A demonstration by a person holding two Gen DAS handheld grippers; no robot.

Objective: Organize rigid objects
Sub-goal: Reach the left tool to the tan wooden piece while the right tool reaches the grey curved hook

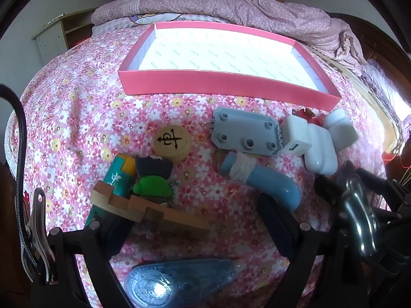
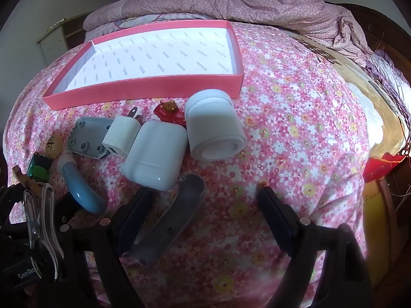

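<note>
Jaws of your left gripper [image 1: 197, 220] are standing wide apart, straddling the wooden block [image 1: 143, 209], with the pink tray [image 1: 226, 83] lying beyond. Your right gripper [image 2: 205, 215] is gaping too, the grey strip [image 2: 174, 220] lying between its fingers, unclamped.

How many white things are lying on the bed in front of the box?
3. The charger leans on the grey block, the case lies right of it, and the jar lies rightmost, near the box corner. None seems hidden.
</note>
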